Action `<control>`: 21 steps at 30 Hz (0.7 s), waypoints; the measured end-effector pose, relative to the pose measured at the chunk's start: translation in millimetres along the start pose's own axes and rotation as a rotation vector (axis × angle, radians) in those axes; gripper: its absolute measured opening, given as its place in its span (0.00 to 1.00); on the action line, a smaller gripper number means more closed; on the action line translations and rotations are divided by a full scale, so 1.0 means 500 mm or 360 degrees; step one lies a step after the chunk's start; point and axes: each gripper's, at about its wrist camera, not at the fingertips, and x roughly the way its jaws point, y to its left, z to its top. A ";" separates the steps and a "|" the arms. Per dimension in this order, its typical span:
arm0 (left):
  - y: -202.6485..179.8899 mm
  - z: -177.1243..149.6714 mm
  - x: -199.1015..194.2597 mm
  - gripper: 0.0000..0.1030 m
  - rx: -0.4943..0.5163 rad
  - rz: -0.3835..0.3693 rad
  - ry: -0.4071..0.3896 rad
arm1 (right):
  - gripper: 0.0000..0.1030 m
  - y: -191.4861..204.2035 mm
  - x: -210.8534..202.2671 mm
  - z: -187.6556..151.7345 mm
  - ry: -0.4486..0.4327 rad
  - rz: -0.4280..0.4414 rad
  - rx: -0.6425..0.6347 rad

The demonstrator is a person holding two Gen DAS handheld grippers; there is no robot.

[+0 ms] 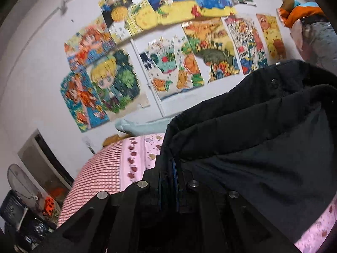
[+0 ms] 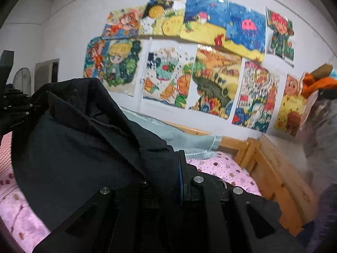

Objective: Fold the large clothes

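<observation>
A large black padded jacket (image 1: 263, 139) hangs lifted above the bed, stretched between both grippers. In the left wrist view my left gripper (image 1: 169, 158) is shut on the jacket's left edge, and the cloth spreads away to the right with a snap button near its top. In the right wrist view my right gripper (image 2: 179, 164) is shut on the other edge of the jacket (image 2: 80, 147), which billows to the left. The left gripper (image 2: 14, 105) shows at that view's far left, gripping the cloth. The jacket's lower part is hidden.
Under the jacket lies a bed with a pink heart-print sheet (image 2: 221, 168) and a red-striped cover (image 1: 99, 175). A pale blue pillow (image 2: 189, 139) rests against the wall of colourful drawings (image 1: 168, 42). A wooden bed frame (image 2: 273, 168) runs along the right; clutter and a fan (image 1: 19, 181) stand at left.
</observation>
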 end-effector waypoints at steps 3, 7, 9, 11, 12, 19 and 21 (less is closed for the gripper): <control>-0.010 0.008 0.061 0.08 -0.0007 -0.0018 0.0050 | 0.09 -0.005 0.072 -0.009 0.0046 -0.0002 0.0006; -0.010 0.010 0.139 0.09 -0.0044 -0.0045 0.0141 | 0.09 -0.006 0.164 -0.029 0.0114 0.0011 0.0008; -0.014 0.002 0.172 0.09 -0.0058 -0.0054 0.0188 | 0.09 0.000 0.199 -0.042 0.0136 0.0003 0.0010; -0.021 -0.006 0.196 0.09 -0.0046 -0.0050 0.0212 | 0.10 0.008 0.220 -0.060 0.0156 -0.0011 -0.0001; -0.025 -0.012 0.205 0.09 -0.0044 -0.0057 0.0218 | 0.10 0.015 0.238 -0.072 0.0174 -0.0022 -0.0006; -0.055 -0.038 0.228 0.09 0.0047 -0.0067 0.0230 | 0.16 0.035 0.264 -0.123 0.0231 -0.0084 -0.0009; -0.057 -0.043 0.232 0.10 0.0051 -0.0072 0.0234 | 0.20 0.031 0.256 -0.126 0.0220 -0.0093 0.0009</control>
